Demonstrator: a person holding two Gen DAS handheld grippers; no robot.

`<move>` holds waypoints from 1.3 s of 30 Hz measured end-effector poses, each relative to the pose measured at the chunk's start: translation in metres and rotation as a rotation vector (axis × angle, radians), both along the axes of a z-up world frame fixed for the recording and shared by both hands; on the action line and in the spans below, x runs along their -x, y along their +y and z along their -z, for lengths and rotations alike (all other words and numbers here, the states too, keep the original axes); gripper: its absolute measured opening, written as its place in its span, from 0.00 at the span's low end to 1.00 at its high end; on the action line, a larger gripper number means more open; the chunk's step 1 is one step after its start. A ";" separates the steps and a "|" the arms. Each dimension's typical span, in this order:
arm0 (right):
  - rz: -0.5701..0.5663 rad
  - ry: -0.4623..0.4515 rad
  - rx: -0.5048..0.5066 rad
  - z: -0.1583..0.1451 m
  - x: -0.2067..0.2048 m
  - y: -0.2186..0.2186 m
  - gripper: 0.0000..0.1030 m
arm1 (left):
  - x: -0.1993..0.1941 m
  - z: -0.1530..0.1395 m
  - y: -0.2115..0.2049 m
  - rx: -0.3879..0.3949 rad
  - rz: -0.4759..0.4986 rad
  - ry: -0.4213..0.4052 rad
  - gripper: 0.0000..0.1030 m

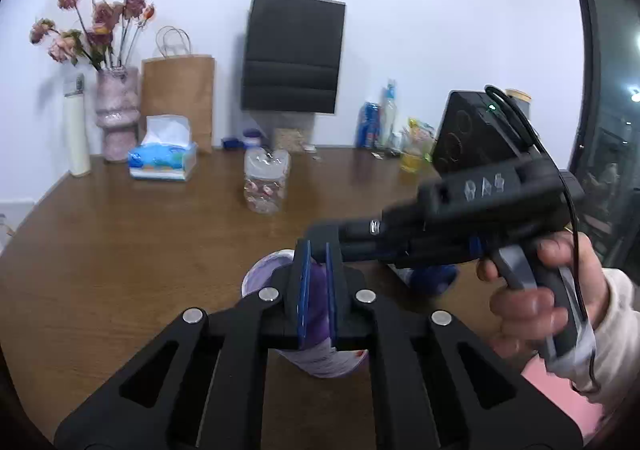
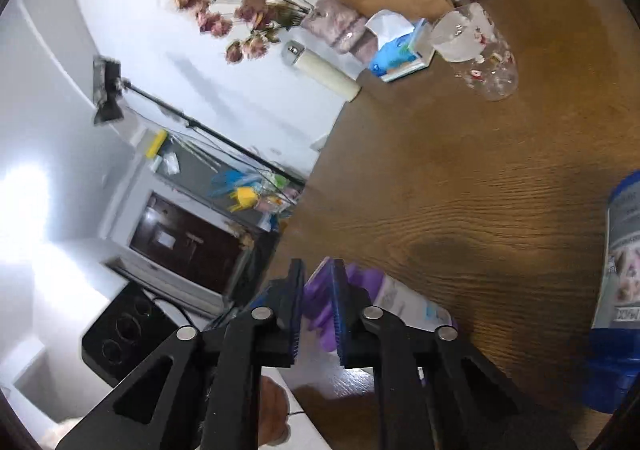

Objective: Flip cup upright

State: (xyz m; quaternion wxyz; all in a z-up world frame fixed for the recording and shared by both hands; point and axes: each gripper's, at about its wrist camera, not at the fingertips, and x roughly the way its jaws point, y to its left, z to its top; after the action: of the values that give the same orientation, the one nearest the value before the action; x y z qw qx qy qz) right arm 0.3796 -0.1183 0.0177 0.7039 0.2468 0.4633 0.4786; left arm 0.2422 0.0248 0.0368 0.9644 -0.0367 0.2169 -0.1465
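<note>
We have both grippers — left gripper [image 1: 318,290] and right gripper [image 2: 318,310] — closed narrowly on the purple paper cup [image 1: 320,362] at lower centre, tilted above the wooden table [image 1: 140,250] — mid-flip, uprighting and set-down remain.

Left gripper [image 1: 318,290] level, fingers nearly together, clamped on the purple cup [image 1: 320,364]. Right gripper [image 2: 318,306] rolled hard sideways, pads pinching the same cup from the right. Right hand [image 1: 532,290] wrapped round its pistol handle, finger on the trigger, pale sleeve at the wrist.
</note>
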 end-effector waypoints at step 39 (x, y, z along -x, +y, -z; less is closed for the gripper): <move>-0.036 -0.192 0.240 0.009 0.027 0.032 0.82 | -0.046 0.057 0.026 0.181 0.135 0.429 0.91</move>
State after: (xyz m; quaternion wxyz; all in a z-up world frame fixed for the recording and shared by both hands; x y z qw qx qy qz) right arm 0.3530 -0.0863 0.0090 0.7606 0.1059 0.4521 0.4537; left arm 0.2882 0.0507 -0.0198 0.8770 -0.1389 0.4049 -0.2184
